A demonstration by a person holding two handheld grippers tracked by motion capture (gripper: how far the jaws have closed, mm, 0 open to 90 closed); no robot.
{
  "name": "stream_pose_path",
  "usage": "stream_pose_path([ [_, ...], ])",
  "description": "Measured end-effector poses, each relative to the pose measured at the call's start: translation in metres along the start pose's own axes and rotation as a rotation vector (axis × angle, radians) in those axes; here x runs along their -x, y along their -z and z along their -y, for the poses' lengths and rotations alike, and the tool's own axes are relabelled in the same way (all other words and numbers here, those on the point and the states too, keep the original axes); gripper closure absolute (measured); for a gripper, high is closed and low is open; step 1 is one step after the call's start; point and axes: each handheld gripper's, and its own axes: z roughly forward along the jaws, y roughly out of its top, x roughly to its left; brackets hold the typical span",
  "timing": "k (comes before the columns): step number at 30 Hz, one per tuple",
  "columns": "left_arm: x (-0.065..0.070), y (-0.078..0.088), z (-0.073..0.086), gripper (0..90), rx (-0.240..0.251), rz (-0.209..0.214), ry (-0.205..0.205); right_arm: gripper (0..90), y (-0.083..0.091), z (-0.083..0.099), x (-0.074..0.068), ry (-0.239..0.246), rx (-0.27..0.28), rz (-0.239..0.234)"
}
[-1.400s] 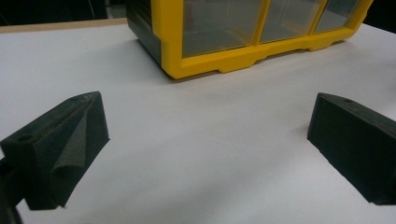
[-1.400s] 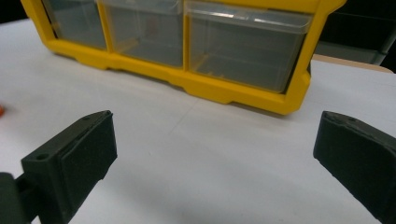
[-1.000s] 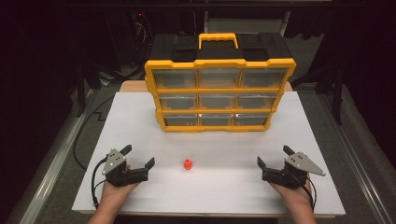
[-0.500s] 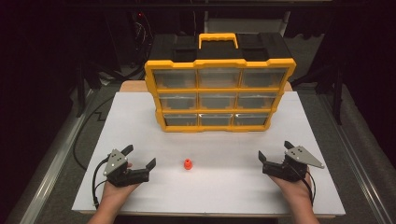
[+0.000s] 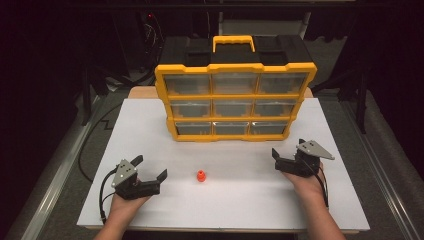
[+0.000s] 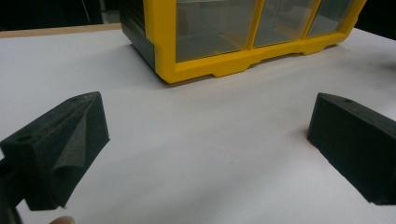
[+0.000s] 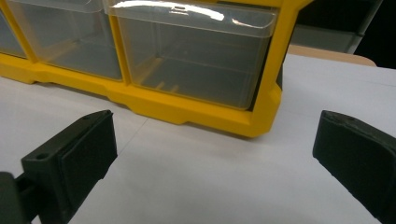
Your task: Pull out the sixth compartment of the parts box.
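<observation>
Yellow drawer organizer upright at table's far side; nine clear drawers, those seen close appear empty. Small orange piece lies on white tabletop between left gripper and right gripper. Both jaws wide apart, holding nothing. Room dark.

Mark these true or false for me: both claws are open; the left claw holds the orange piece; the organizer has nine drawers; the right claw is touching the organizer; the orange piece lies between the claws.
1. Both claws are open. True: the left claw and the right claw both have their jaws spread.
2. The left claw holds the orange piece. False: it lies on the table, apart from that claw.
3. The organizer has nine drawers. True: three rows of three.
4. The right claw touches the organizer. False: bare table lies between them.
5. The orange piece lies between the claws. True.
</observation>
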Motion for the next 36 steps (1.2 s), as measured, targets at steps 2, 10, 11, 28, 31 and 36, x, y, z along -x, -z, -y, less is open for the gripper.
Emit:
stream_pose_path([
  [2, -0.001, 0.000, 0.000, 0.1, -0.001, -0.001, 0.006, 0.0, -0.004, -0.004, 0.000, 0.013, -0.012, 0.000],
  [10, 0.000, -0.002, 0.000, 0.2, -0.020, -0.001, 0.005, 0.1, 0.004, -0.007, 0.002, 0.061, -0.011, -0.002],
  [11, 0.000, -0.002, 0.000, 0.2, -0.020, -0.001, 0.005, 0.1, 0.009, -0.006, 0.002, 0.076, -0.016, -0.004],
  [28, 0.002, 0.001, 0.000, 0.2, -0.003, 0.003, -0.001, 0.5, 0.023, 0.013, 0.015, 0.169, -0.083, -0.002],
  [31, 0.002, 0.001, 0.001, 0.2, 0.003, -0.001, -0.001, 0.5, 0.021, 0.013, 0.013, 0.196, -0.095, -0.001],
  [36, 0.003, 0.000, 0.001, 0.2, 0.000, 0.001, -0.010, 0.6, 0.019, 0.014, 0.005, 0.276, -0.116, -0.003],
])
